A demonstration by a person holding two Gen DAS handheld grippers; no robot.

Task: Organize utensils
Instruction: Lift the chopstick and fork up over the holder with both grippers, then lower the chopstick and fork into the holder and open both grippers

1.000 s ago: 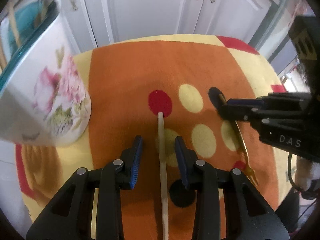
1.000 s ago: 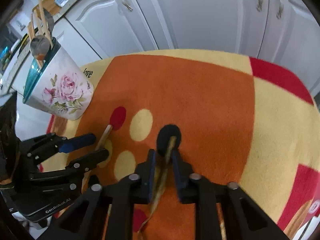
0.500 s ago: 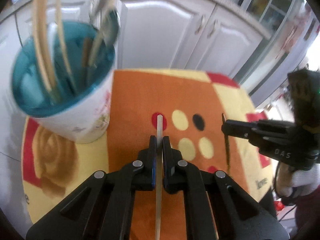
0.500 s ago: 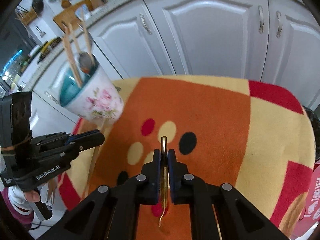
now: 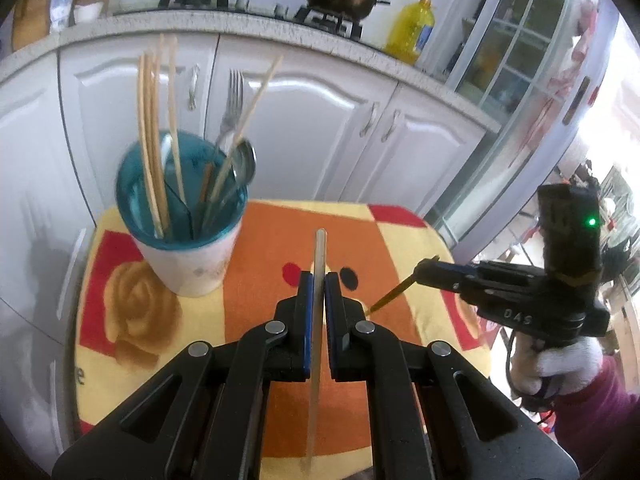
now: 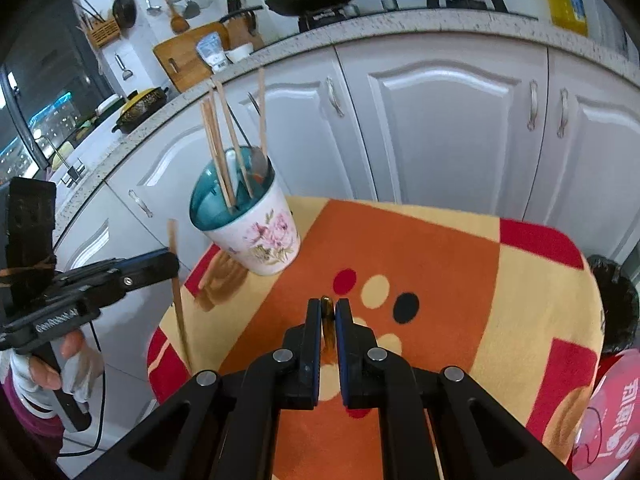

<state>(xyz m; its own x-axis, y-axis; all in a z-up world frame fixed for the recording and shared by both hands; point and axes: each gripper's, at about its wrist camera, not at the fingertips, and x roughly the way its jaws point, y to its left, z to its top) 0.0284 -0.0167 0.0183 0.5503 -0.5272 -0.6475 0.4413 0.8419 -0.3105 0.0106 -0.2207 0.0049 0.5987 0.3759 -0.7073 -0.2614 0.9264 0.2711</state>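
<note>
My left gripper (image 5: pixel 319 280) is shut on a wooden chopstick (image 5: pixel 317 320) and holds it high above the table. It also shows at the left of the right wrist view (image 6: pixel 172 258). My right gripper (image 6: pixel 328 306) is shut on a small gold fork (image 6: pixel 328 322), also lifted; in the left wrist view (image 5: pixel 420 270) the gold fork (image 5: pixel 394 292) slants down from it. A floral cup with a teal inside (image 5: pixel 188 248) (image 6: pixel 256 236) stands at the table's far left. It holds several chopsticks, a fork and a spoon.
The table is covered by an orange, yellow and red cloth with dots (image 5: pixel 272 248) (image 6: pixel 420 264). White cabinet doors (image 6: pixel 440 132) stand behind it under a counter with pans. A dark bin (image 6: pixel 616 308) stands at the table's right.
Both grippers closed on their utensils and lifted them off the cloth. Both have risen well above the table, so the cup's opening and the counter came into view.
</note>
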